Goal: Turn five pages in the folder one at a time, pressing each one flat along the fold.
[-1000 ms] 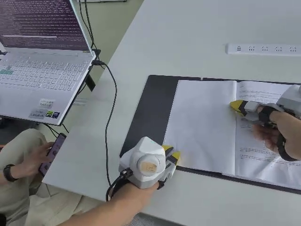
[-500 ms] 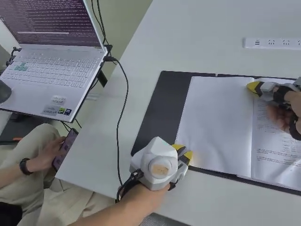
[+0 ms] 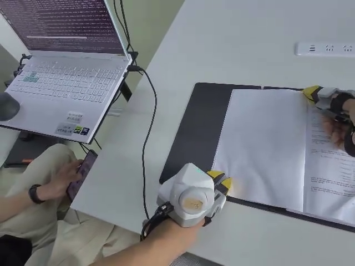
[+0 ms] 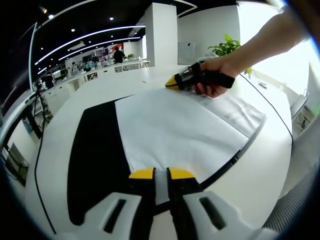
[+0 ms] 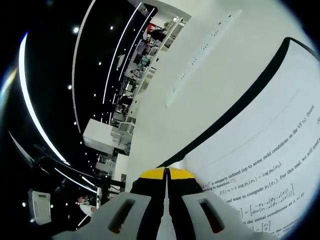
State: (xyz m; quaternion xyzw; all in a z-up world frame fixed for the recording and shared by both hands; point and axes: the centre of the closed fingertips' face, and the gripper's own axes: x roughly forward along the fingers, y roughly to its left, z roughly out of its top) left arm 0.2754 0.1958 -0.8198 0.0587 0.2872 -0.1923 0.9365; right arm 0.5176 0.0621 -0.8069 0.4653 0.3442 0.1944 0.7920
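Right now I'm resting my left gripper point(image 4: 161, 173) on the near-left corner of the blank page point(image 4: 175, 125), just where the paper is meeting the cover of the black folder point(image 4: 92, 150). Its fingers are sitting almost closed, with a thin slit between the yellow tips, and I cannot tell whether any paper is caught in it. The folder is lying open and flat on the white table point(image 3: 233, 44), with the blank page on its left half and the printed page point(image 5: 260, 165) on its right. I'm holding my right gripper point(image 5: 166, 173) at the top of the fold, its fingers closed tip to tip and gripping nothing. The tips are touching the upper corner of the printed page beside the folder's dark edge. A white power strip point(image 3: 324, 49) is lying beyond the folder. To the left, an open laptop point(image 3: 61, 83) is sitting beside the table, and a black cable point(image 3: 147, 138) is trailing from it over the table. A seated person is holding a phone point(image 3: 82, 172) below the laptop.
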